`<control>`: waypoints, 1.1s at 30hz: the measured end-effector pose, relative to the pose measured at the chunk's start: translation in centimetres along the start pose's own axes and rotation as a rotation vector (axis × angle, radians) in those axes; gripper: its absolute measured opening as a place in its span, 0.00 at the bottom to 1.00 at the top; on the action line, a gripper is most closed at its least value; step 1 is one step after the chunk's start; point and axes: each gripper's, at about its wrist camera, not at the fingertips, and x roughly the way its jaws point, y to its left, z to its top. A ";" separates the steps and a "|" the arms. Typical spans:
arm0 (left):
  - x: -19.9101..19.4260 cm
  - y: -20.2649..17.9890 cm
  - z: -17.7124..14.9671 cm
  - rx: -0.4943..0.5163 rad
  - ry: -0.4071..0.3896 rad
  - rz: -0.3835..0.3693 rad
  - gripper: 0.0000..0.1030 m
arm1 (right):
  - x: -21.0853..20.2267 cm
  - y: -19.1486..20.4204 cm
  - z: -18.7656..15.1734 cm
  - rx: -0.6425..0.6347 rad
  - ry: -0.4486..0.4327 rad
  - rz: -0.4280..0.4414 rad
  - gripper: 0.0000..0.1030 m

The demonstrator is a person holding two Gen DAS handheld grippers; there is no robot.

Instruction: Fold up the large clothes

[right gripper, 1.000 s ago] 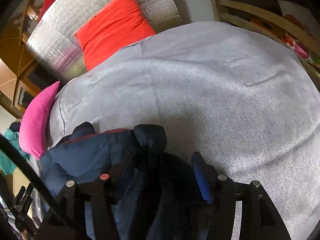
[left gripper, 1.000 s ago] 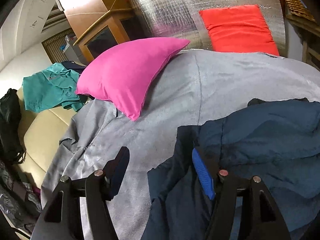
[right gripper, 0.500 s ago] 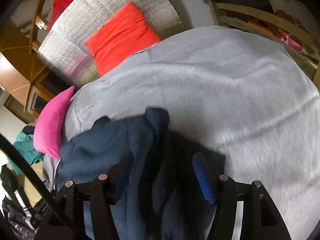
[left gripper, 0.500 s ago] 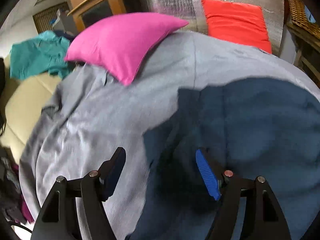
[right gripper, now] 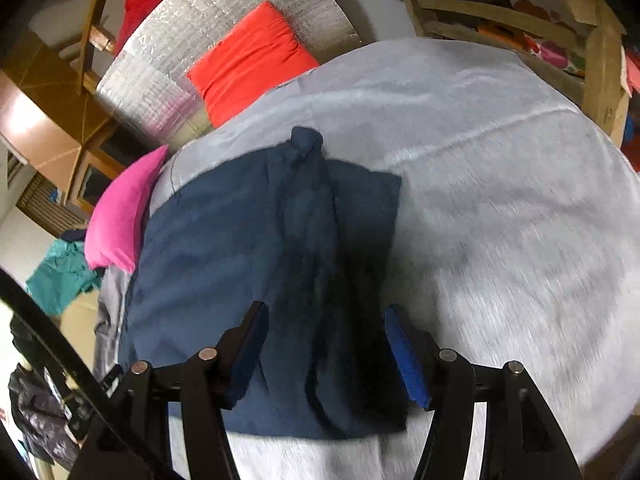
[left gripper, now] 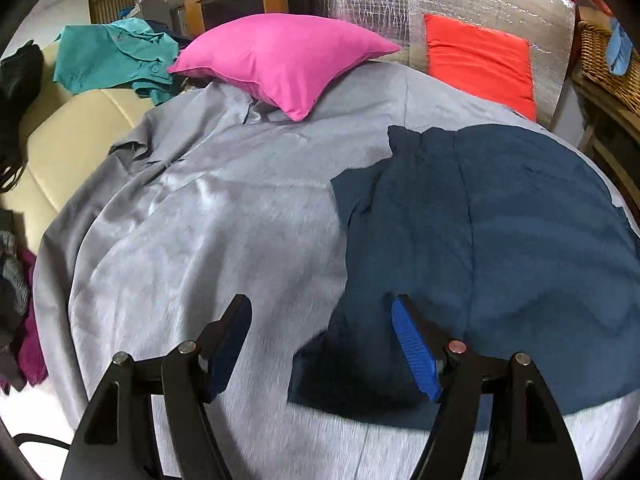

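Observation:
A dark navy garment (left gripper: 500, 240) lies spread flat on the grey sheet (left gripper: 208, 240) over the bed. In the left wrist view my left gripper (left gripper: 320, 304) hovers open over the garment's near left edge, and no cloth is pinched between its pads. In the right wrist view the same navy garment (right gripper: 240, 248) has a folded strip along its right side and a small bunched knob at its far end. My right gripper (right gripper: 325, 312) stands open above that right strip, with its pads clear of the fabric.
A pink pillow (left gripper: 280, 60) and a red-orange cushion (left gripper: 480, 64) sit at the far end against a silver foil panel (left gripper: 400, 0). A teal shirt (left gripper: 112, 56) lies on a cream sofa (left gripper: 68, 140) to the left. A wicker basket (left gripper: 604, 64) and a wooden frame (right gripper: 596, 60) stand on the right.
The navy garment has gone from a bunched heap to lying flat. Both grippers have drawn back toward its near edge, apart from each other, and the left jaws stand slightly wider.

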 end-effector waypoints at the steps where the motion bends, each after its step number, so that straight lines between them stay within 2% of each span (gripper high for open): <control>1: -0.2 0.2 -0.4 -0.006 0.000 0.010 0.71 | -0.2 -0.1 -0.4 -0.004 0.001 -0.014 0.63; 3: -0.2 1.1 -0.6 -0.032 0.015 0.005 0.71 | -0.6 -0.9 -0.9 0.013 0.004 -0.043 0.63; 6: 0.4 2.0 -0.8 -0.085 0.043 -0.023 0.69 | -0.3 -2.1 -1.2 0.063 0.044 0.002 0.55; 7: 0.6 1.9 -0.9 -0.084 0.048 -0.024 0.62 | 0.0 -2.2 -1.3 0.063 0.061 0.001 0.54; 8: 0.8 1.7 -1.0 -0.078 0.057 -0.029 0.49 | 0.2 -2.2 -1.4 0.057 0.074 -0.001 0.49; 9: 0.9 1.3 -1.0 -0.067 0.066 -0.037 0.45 | 0.3 -2.2 -1.4 0.055 0.081 0.012 0.43; 10: 0.8 1.0 -1.1 -0.059 0.066 -0.037 0.40 | 0.2 -2.1 -1.4 0.054 0.080 0.039 0.42; 12: 0.4 0.5 -1.3 -0.039 0.045 -0.016 0.40 | -0.2 -1.6 -1.6 0.031 0.069 0.079 0.42; 16: 0.7 -0.6 -1.7 0.016 0.039 0.030 0.40 | 1.9 -1.0 -2.1 -0.015 0.144 -0.002 0.40; 18: 1.0 -1.0 -1.8 0.037 0.040 0.051 0.40 | 2.2 -0.7 -2.1 -0.021 0.150 -0.015 0.27; 19: 1.0 -1.2 -1.8 0.045 0.033 0.058 0.36 | 1.9 -0.5 -2.1 -0.034 0.139 -0.022 0.24; 20: 0.8 -1.3 -1.8 0.053 0.026 0.055 0.26 | 1.7 -0.2 -2.2 -0.050 0.128 -0.031 0.20; 21: 0.6 -1.5 -1.9 0.061 0.019 0.052 0.23 | 1.6 -0.1 -2.2 -0.060 0.126 -0.039 0.18; 25: 0.7 -1.5 -1.9 0.075 0.016 0.072 0.12 | 2.0 0.0 -2.3 -0.065 0.137 -0.064 0.16; 33: 0.9 -1.6 -2.1 0.089 0.014 0.082 0.08 | 2.0 0.5 -2.3 -0.077 0.127 -0.097 0.14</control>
